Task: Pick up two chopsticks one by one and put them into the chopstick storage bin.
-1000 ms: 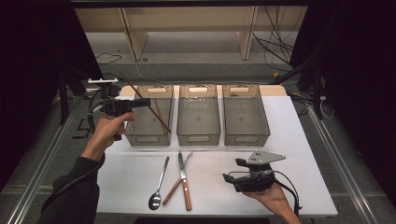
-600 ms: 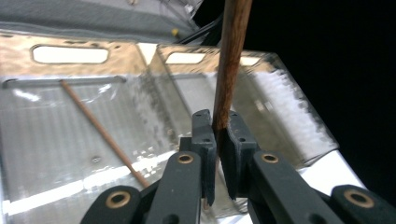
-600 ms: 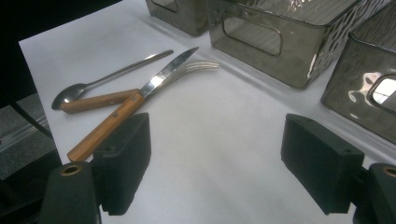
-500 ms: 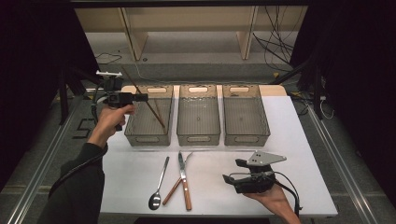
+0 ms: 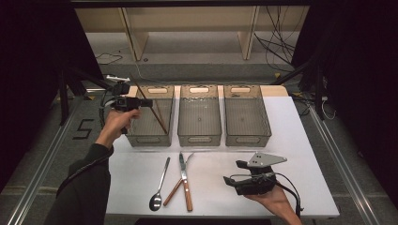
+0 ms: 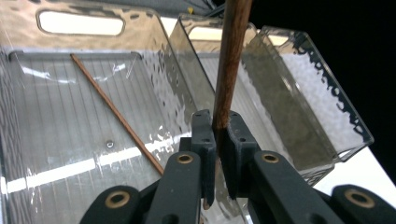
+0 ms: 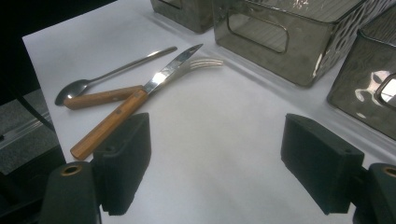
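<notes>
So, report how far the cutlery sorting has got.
Done: one chopstick lies in the left bin. In hand: the left gripper holds a second chopstick over that bin. Left: spoon, knife and fork on the table; the right gripper waits open.

We see a dark brown wooden chopstick [image 6: 229, 65] pinched between the matte black jaws of the left gripper [image 6: 216, 135], whose pivot pins gleam brass. A second, thinner reddish-brown chopstick [image 6: 116, 112] lies in the smoky grey translucent plastic bin [image 5: 151, 137], its walls rippled and its floor ribbed in fine stripes. On the plain white table [image 5: 309, 140] we see a silver metal spoon [image 5: 159, 185], and a steel knife with a light tan wooden handle [image 5: 184, 180].
</notes>
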The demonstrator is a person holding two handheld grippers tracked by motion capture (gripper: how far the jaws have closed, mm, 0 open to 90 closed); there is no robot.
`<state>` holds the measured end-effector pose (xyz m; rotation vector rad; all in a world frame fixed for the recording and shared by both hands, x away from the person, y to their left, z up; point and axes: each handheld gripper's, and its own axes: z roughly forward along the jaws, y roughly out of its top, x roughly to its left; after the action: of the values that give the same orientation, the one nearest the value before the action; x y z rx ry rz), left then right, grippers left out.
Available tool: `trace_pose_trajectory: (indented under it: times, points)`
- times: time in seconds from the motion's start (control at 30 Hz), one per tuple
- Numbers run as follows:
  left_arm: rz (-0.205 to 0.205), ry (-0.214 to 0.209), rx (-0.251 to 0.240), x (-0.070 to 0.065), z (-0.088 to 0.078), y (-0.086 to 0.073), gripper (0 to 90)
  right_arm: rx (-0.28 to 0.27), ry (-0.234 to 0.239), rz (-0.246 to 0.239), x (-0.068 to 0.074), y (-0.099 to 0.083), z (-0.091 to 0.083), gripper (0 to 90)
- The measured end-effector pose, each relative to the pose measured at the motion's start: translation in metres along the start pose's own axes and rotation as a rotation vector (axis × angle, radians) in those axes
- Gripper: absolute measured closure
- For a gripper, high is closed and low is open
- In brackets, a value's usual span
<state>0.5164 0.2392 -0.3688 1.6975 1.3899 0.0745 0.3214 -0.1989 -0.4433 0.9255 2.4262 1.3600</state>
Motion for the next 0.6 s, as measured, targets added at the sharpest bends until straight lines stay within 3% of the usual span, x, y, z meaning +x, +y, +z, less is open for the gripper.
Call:
trace_pose_trajectory:
  times: [0.6]
  points:
    - [-0.023, -0.022, 0.089, 0.003, 0.012, -0.008, 83.6, 0.008, 0.004, 0.001, -0.001, 0.0, 0.001, 25.3]
